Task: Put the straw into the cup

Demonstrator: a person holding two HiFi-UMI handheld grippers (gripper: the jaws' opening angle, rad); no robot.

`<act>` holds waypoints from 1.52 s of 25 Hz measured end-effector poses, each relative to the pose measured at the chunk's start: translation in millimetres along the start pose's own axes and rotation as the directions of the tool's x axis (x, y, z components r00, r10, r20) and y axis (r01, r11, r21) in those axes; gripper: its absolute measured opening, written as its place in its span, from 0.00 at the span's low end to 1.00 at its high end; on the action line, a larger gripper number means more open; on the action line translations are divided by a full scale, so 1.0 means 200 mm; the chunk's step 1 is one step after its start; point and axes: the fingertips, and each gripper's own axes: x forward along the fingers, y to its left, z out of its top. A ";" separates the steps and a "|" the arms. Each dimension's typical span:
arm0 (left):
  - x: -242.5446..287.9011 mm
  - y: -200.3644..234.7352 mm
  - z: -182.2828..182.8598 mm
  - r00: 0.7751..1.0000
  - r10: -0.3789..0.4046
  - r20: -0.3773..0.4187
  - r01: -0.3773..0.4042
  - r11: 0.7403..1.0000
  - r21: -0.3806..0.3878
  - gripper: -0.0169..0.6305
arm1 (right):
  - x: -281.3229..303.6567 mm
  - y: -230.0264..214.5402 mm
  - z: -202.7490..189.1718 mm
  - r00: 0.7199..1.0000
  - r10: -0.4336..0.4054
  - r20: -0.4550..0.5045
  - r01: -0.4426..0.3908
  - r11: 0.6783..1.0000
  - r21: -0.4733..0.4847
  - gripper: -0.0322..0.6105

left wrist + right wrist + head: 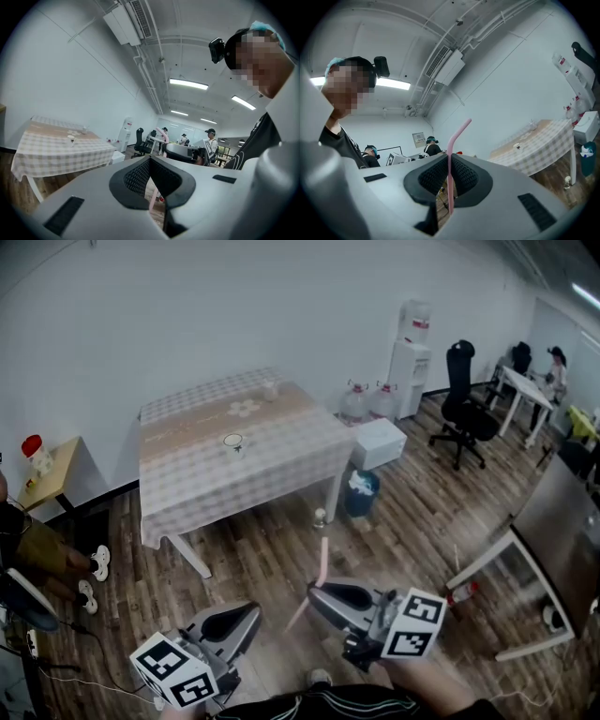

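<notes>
A small white cup stands near the middle of the table with the checked cloth, across the room from me. It also shows as a small cup in the left gripper view and a small cup in the right gripper view. My right gripper is shut on a pink straw, low in the head view. The straw stands upright between the pads, its bent top leaning right. My left gripper hangs beside it at the lower left. Its jaws are shut with nothing in them.
A small glass stands at the table's far edge. A white box, a blue bin, water bottles and a water dispenser stand right of the table. An office chair and a white desk are further right.
</notes>
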 end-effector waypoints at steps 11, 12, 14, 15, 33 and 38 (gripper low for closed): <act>0.42 -0.09 0.04 1.000 0.012 0.006 -0.012 1.000 0.012 0.02 | -0.27 -0.30 0.18 1.000 0.010 0.014 -0.009 1.000 -0.012 0.08; 0.43 -0.10 0.04 1.000 0.015 0.009 -0.015 1.000 0.010 0.02 | -0.28 -0.31 0.18 1.000 0.014 0.012 -0.014 1.000 -0.012 0.08; 0.45 -0.11 0.04 1.000 0.021 0.012 -0.021 1.000 0.009 0.02 | -0.30 -0.33 0.18 1.000 0.019 0.009 -0.019 1.000 -0.010 0.08; 0.46 -0.10 0.04 1.000 0.024 0.012 -0.024 1.000 0.008 0.02 | -0.30 -0.33 0.18 1.000 0.021 0.008 -0.020 1.000 -0.008 0.08; 0.60 0.41 0.13 0.999 0.014 0.031 -0.013 0.999 -0.030 0.02 | 0.09 -0.72 0.18 0.999 0.000 -0.037 0.000 1.000 0.018 0.08; 0.67 0.77 0.20 0.999 0.020 0.027 -0.019 0.998 -0.055 0.02 | 0.36 -0.95 0.18 0.998 -0.024 -0.065 0.026 0.999 0.037 0.08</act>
